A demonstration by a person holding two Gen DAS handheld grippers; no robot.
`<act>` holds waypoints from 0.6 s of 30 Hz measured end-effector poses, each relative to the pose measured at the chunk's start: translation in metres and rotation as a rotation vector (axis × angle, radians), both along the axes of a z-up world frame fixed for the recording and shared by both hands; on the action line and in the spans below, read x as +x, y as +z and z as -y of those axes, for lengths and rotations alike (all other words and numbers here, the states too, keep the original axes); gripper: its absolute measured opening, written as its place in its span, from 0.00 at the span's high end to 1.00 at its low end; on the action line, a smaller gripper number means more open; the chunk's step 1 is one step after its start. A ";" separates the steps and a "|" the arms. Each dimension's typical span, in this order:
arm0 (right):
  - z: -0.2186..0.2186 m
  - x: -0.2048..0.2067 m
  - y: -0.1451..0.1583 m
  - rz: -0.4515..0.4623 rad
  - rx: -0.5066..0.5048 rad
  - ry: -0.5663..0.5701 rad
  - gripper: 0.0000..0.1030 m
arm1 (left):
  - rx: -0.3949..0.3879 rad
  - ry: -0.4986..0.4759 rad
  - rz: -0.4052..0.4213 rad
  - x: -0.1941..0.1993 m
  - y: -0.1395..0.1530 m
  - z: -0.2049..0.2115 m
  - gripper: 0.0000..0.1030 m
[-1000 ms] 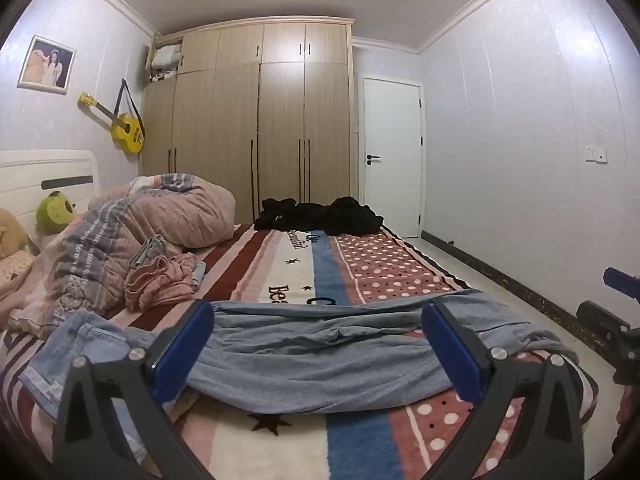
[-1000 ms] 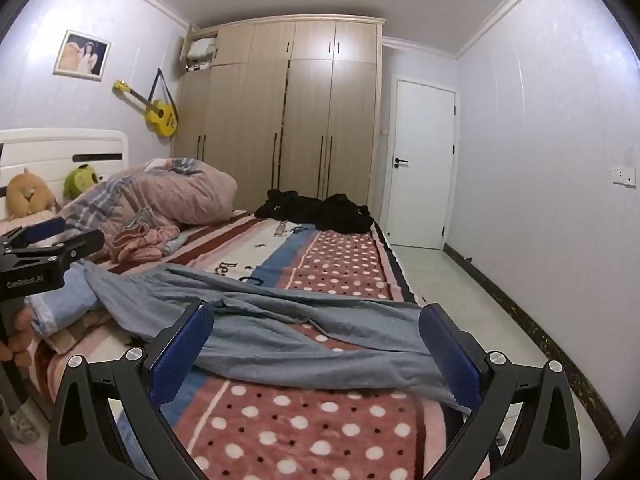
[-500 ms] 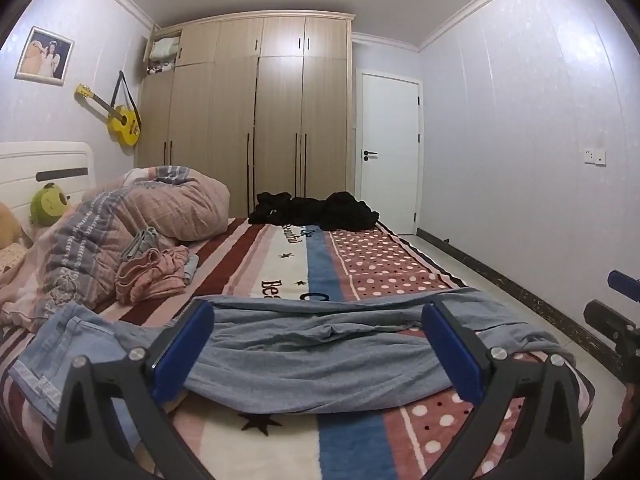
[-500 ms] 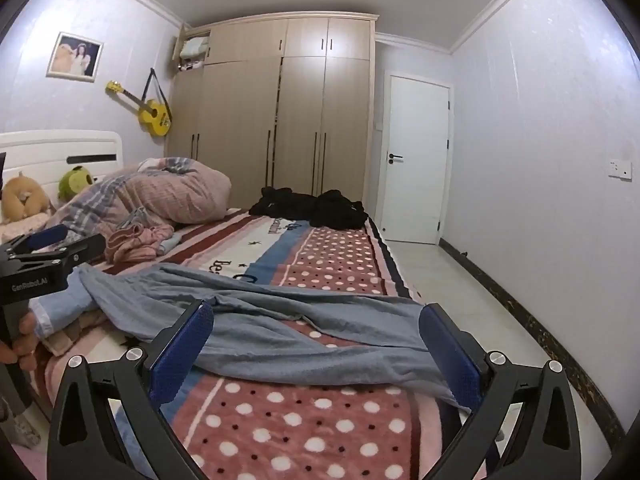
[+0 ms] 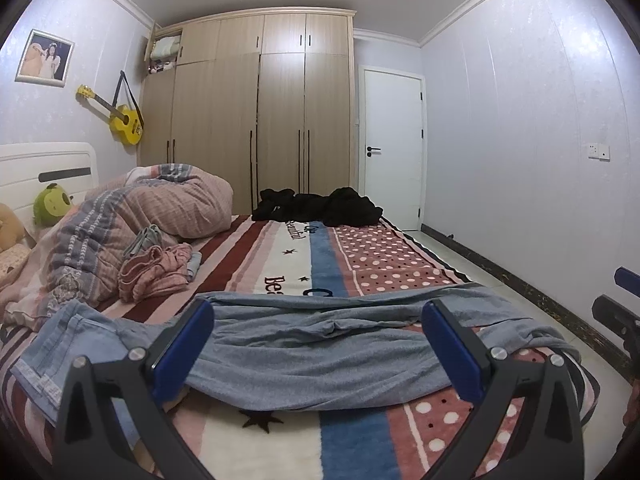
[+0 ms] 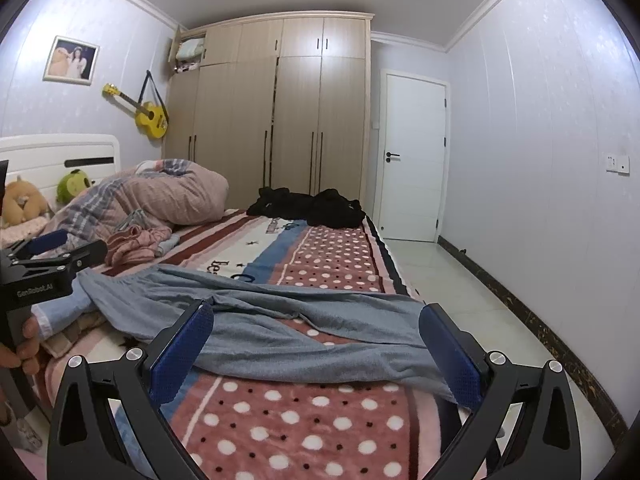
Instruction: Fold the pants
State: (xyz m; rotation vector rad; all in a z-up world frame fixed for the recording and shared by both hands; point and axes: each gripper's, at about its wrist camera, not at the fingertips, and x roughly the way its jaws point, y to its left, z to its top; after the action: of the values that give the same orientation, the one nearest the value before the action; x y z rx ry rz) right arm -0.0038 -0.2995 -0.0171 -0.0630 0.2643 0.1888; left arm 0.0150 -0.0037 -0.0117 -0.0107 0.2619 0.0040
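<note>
The grey pants (image 5: 320,340) are laid crosswise on the bed (image 5: 288,264), waistband seemingly toward the headboard (image 5: 48,160). Both the left gripper (image 5: 318,336) and right gripper (image 6: 316,340) are spread, empty.

Left gripper (image 5: 318,338) jaws spread, right gripper (image 6: 316,340) likewise

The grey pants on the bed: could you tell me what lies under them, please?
Under the grey pants lies the patterned blanket, striped and polka-dotted; whatever sits beneath their middle is covered.

Grey-blue pants (image 5: 320,344) spread crosswise, rumpled, unfolded.
</note>
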 end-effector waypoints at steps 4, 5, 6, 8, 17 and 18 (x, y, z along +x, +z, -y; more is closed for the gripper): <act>0.001 -0.001 -0.002 -0.006 0.010 0.001 0.00 | -0.001 0.005 -0.002 0.001 -0.001 0.000 0.01; 0.002 -0.002 -0.003 -0.008 0.011 0.001 0.00 | -0.003 0.005 -0.003 0.001 -0.001 0.000 0.01; 0.002 -0.001 -0.003 -0.010 0.011 0.001 0.00 | -0.003 0.005 -0.003 0.001 -0.001 0.000 0.01; 0.002 -0.001 -0.005 -0.012 0.013 0.003 0.00 | -0.001 0.005 -0.003 0.001 0.000 0.000 0.01; 0.003 0.000 -0.007 -0.018 0.022 0.008 0.00 | 0.006 0.006 -0.006 0.002 -0.001 0.000 0.01; 0.003 0.000 -0.008 -0.019 0.022 0.009 0.00 | 0.006 0.006 -0.006 0.002 -0.002 0.000 0.01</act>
State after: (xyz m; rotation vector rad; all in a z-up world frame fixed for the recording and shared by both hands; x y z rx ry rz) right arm -0.0040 -0.3030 -0.0247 -0.0405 0.2806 0.2009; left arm 0.0166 -0.0037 -0.0132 -0.0058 0.2676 0.0110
